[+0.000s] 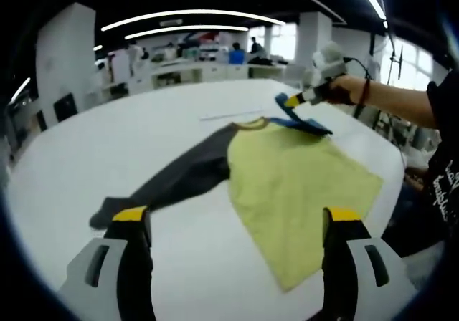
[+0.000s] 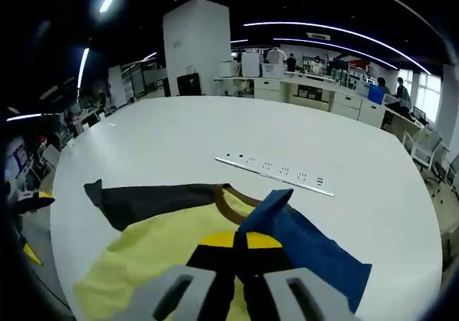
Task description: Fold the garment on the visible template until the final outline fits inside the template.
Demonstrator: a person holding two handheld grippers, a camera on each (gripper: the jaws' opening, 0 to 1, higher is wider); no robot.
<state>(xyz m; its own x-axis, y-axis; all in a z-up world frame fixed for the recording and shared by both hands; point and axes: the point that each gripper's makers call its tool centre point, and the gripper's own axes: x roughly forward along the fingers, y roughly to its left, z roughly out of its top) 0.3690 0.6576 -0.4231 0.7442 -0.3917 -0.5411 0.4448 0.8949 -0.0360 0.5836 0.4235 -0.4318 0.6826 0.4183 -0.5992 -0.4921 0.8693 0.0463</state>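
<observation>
Left gripper view looks along the left tool (image 1: 237, 224), whose two yellow-tipped jaws stand wide apart with nothing between them, hovering over the white desk (image 1: 143, 149). Just ahead of the jaws lies the garment (image 1: 287, 185), a shirt with a yellow-green body spread flat and a dark grey sleeve (image 1: 176, 181) stretching out toward the left jaw, its cuff lying just beyond that jaw's tip. Beyond the shirt's brown collar (image 1: 251, 124) the right tool (image 1: 290, 102) comes in from the right side, held by a person's hand (image 1: 337, 90), and it grips the blue sleeve (image 1: 305, 124), lifted at the far shoulder of the shirt. A thin white strip (image 1: 229, 115) lies on the desk past the collar.

In the right gripper view the right tool (image 2: 240, 253) has its jaws pressed together on the blue sleeve (image 2: 301, 246), which rises in a fold right at the fingertips and drapes off to the right of them. Beneath and to the left of the jaws spreads the yellow-green body (image 2: 150, 253), with the brown collar (image 2: 229, 206) just ahead of the tips and the dark grey sleeve (image 2: 147, 199) reaching away to the left. The white strip (image 2: 276, 174), marked with small dark symbols, lies on the desk (image 2: 215, 127) ahead of the collar, apart from the shirt
</observation>
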